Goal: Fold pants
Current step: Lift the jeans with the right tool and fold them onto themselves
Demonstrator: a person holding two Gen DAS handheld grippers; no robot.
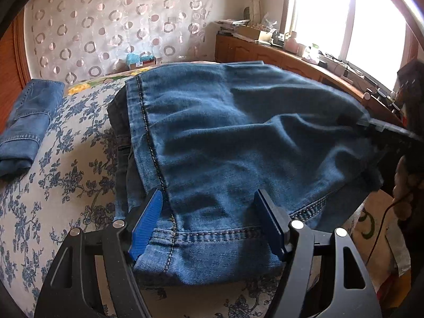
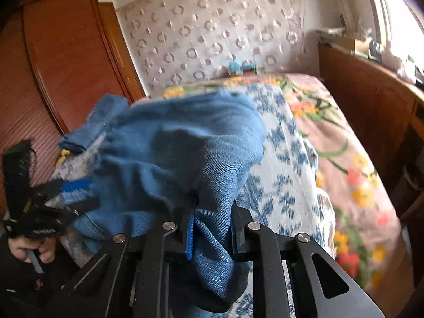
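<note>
Blue jeans lie partly on the bed and are stretched between both grippers. In the left wrist view my left gripper has its blue-padded fingers wide apart over the hem of a leg, with denim lying between them and not pinched. My right gripper is shut on a bunched fold of the jeans and holds it raised above the bed. The left gripper also shows in the right wrist view at the left, at the denim edge. The right gripper also shows in the left wrist view.
A bed with a blue floral sheet carries the work. Another folded pair of jeans lies at its far left. A wooden wardrobe stands left. A cluttered wooden cabinet runs under the window. A patterned curtain hangs behind.
</note>
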